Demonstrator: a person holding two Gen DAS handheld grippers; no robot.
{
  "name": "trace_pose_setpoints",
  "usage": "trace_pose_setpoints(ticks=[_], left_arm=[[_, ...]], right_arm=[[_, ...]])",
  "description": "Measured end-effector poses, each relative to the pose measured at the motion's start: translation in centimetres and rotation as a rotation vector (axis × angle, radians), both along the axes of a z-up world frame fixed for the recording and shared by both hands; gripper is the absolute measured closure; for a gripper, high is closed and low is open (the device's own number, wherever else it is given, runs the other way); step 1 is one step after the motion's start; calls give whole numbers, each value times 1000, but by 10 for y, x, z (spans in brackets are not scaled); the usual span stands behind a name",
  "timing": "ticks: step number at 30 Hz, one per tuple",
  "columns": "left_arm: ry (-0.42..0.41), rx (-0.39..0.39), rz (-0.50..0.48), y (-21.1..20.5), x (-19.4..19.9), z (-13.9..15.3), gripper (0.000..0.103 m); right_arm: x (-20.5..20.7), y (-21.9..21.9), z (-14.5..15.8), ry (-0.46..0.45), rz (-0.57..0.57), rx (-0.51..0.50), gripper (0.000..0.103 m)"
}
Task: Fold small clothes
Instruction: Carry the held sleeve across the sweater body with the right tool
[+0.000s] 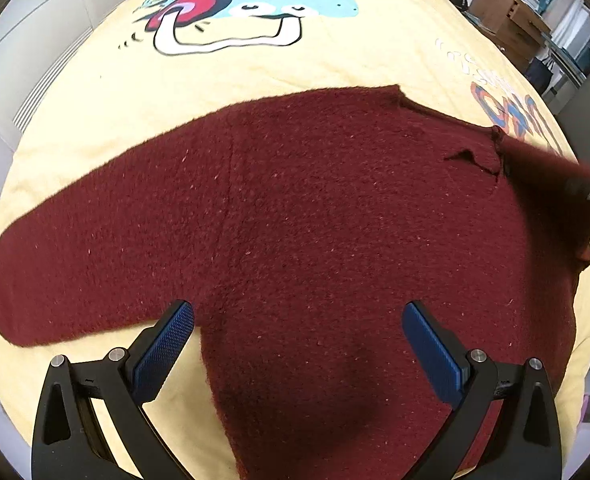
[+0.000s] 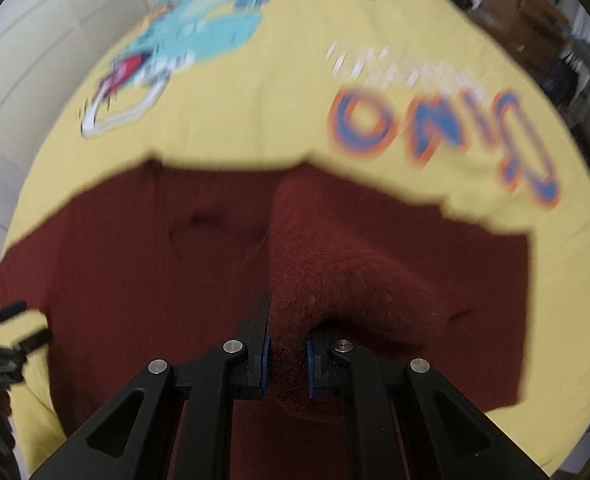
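A dark red knit sweater lies spread flat on a yellow printed bedspread, one sleeve stretched out to the left. My left gripper is open and empty, hovering over the sweater's lower body. My right gripper is shut on the sweater's other sleeve, holding it lifted and folded over the body. That gripper and the raised sleeve show blurred at the right edge of the left wrist view. The left gripper shows at the left edge of the right wrist view.
The bedspread carries a cartoon dinosaur print and orange-blue lettering. White cupboard doors stand left of the bed. Cardboard boxes and shelves stand at the far right.
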State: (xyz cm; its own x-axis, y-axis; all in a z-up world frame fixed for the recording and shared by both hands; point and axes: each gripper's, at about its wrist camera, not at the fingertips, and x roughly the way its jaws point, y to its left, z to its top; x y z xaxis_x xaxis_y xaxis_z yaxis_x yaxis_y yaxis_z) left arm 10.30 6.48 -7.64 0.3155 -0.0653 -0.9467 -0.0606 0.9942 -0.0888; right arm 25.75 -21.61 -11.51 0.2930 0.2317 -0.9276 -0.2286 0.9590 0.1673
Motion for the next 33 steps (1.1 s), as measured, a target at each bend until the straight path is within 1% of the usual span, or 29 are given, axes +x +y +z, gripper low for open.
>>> trace_pose_setpoints(ticks=[1, 6, 8, 13, 16, 17, 18, 20, 23, 25, 27, 28, 30, 31, 33], left_arm=[[4, -6, 4, 2, -1, -1, 1], [23, -30, 20, 8, -3, -6, 1], [23, -22, 17, 9, -5, -8, 1], [31, -21, 18, 8, -8, -11, 1], [33, -11, 11, 5, -9, -11, 1], [33, -5, 7, 3, -9, -11, 1], [32, 4, 1, 2, -9, -10, 1], [29, 23, -10, 0, -8, -8, 1], [27, 31, -21, -4, -6, -7, 1], [26, 28, -30, -9, -4, -6, 1], [22, 27, -52, -17, -1, -5, 1], [19, 29, -67, -21, 1, -4, 1], [15, 38, -100, -34, 6, -4, 1], [14, 40, -117, -42, 10, -4, 1], [12, 32, -155, -59, 17, -2, 1]], right_arm=[[-4, 6, -13, 21, 5, -16, 90], [-16, 6, -46, 89, -6, -46, 90], [-19, 6, -53, 101, -8, -47, 89], [-16, 7, -56, 109, 0, -50, 86], [-16, 1, -48, 113, -23, -29, 75], [-17, -3, -43, 107, -28, -37, 63], [-18, -6, -39, 95, -31, -44, 46], [-25, -16, -30, 76, -29, -62, 34], [-37, -39, -23, 73, -22, -89, 30], [-49, -60, -16, 36, -33, -83, 28], [-57, -79, -10, 17, -53, -107, 25], [-62, -93, -12, 8, -71, -146, 25], [-66, -113, -15, 4, -105, -191, 25], [-67, -124, -19, 10, -130, -199, 25], [-72, -150, -28, 29, -177, -182, 25]])
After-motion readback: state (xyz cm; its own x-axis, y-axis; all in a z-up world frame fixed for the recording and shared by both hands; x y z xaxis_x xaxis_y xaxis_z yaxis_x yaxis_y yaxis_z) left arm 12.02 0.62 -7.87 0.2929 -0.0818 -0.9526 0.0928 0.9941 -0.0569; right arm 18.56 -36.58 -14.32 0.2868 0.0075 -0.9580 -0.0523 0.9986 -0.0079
